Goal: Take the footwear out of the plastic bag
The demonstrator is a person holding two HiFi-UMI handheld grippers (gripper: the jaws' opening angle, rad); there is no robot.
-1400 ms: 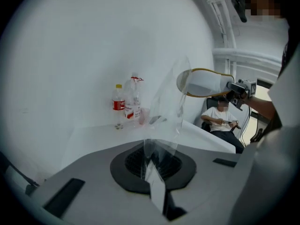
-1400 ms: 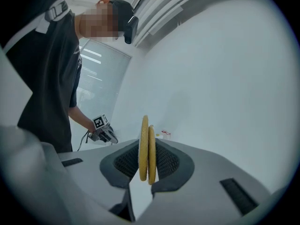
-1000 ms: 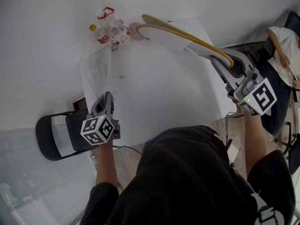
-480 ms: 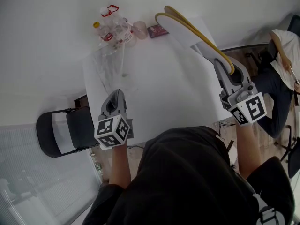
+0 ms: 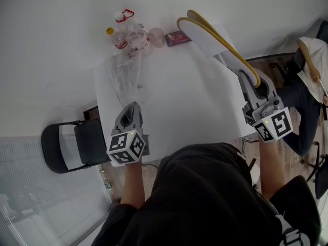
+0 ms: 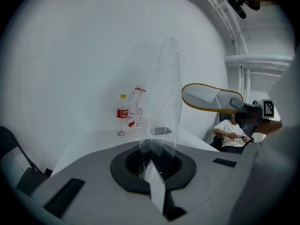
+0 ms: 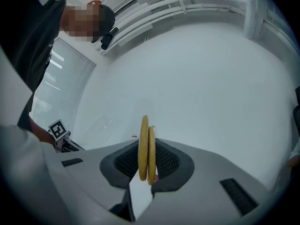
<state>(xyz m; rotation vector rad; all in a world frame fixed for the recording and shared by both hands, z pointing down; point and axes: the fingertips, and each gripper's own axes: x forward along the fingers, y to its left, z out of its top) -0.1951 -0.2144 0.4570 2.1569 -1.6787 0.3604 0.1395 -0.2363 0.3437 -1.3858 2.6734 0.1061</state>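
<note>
White desk [image 5: 174,106], slippers [image 5: 207,35] out
Our left claw [image 5: 132,109] pinches the clear plastic bag [image 5: 123,73] shut, likely anchoring it; our right claw [image 5: 249,78] grips both slippers, raised upper right.

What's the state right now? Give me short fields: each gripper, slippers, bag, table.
left gripper: shut on the clear plastic bag, which stands up from its jaws
right gripper: shut on the pair of slippers, held side by side
slippers: outside the plastic bag, raised above the table's right side
plastic bag: nothing visible inside
table: bottles at far edge
</note>
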